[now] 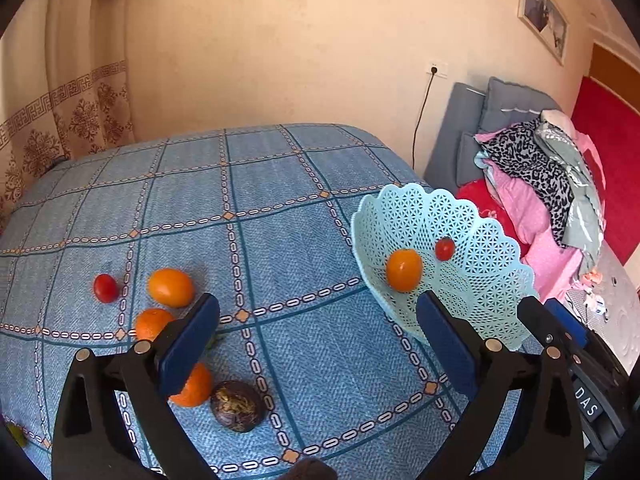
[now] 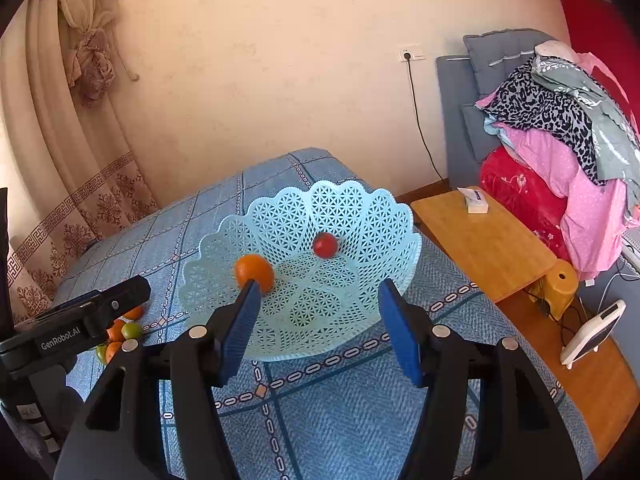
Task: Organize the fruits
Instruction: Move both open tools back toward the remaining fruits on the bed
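Observation:
On the blue checked cloth (image 1: 280,200) stands a pale blue lattice basket (image 2: 332,208) holding an orange (image 2: 254,272) and a cherry tomato (image 2: 325,245). My left gripper (image 1: 316,300) is open wide above the cloth with nothing between its pads. Left of it lie a cherry tomato (image 1: 106,288), two oranges (image 1: 171,287) (image 1: 152,322), a third orange (image 1: 194,386) partly hidden by the left finger, and a dark passion fruit (image 1: 237,405). My right gripper (image 2: 319,286) is open over the basket's near rim, its pads clear of the basket.
A wooden side table (image 2: 500,256) with a small white box (image 2: 476,200) adjoins the cloth's right edge. Behind it sit a grey chair and piled clothes (image 2: 560,140). A phone on a stand (image 2: 592,332) is on the floor. Curtains hang at left.

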